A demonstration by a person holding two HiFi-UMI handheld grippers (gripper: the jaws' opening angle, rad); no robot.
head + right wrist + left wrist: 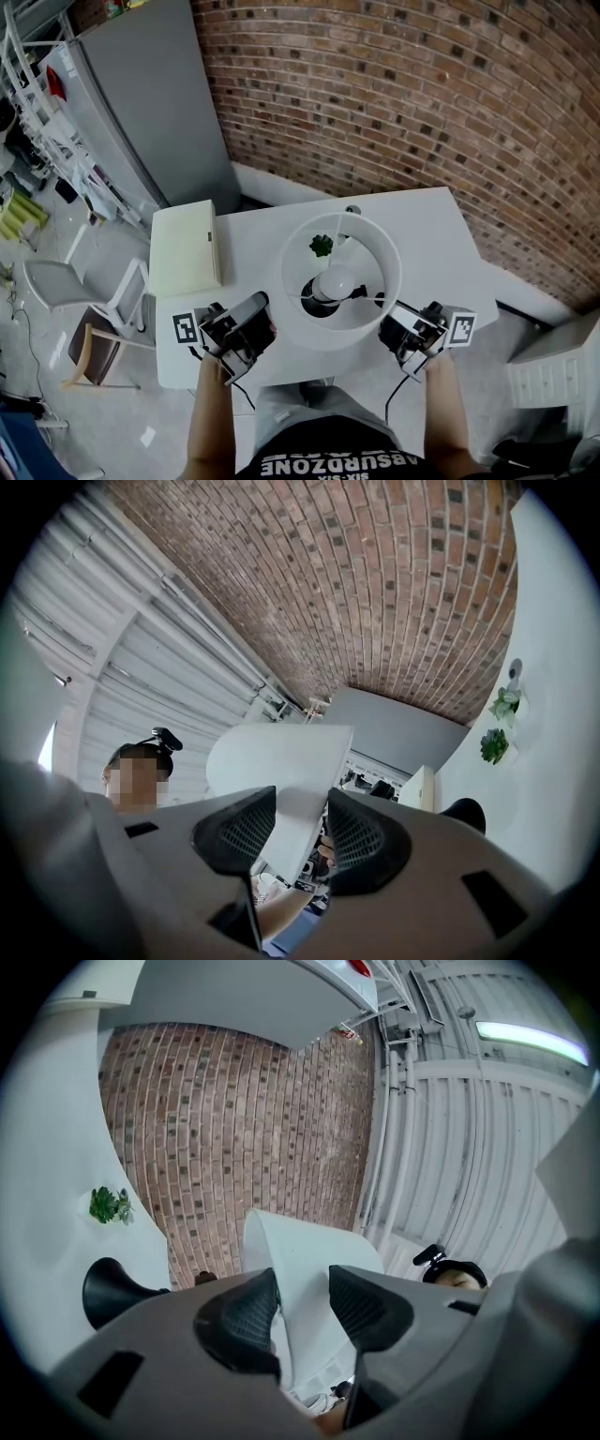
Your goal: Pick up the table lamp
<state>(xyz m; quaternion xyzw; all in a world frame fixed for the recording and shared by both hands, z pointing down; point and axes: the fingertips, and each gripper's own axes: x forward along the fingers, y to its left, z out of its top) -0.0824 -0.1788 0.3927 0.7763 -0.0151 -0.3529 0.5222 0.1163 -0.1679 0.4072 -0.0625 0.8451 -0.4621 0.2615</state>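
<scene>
The table lamp has a wide white drum shade (342,246) with a white bulb (336,281) and a black base (317,307) showing through its open top. It is over the white table (427,239). My left gripper (251,330) is shut on the shade's left wall, and my right gripper (396,330) is shut on its right wall. In the left gripper view the shade's wall (309,1260) runs between the two black pads of the left gripper (305,1312). The right gripper view shows the same wall (295,761) pinched in the right gripper (300,832). Whether the base touches the table I cannot tell.
A flat cream box (185,246) lies on the table's left part, and a small green plant (322,246) stands beyond the lamp. A brick wall (403,103) is behind the table, a grey cabinet (155,103) at the left, a white chair (89,281) beside it.
</scene>
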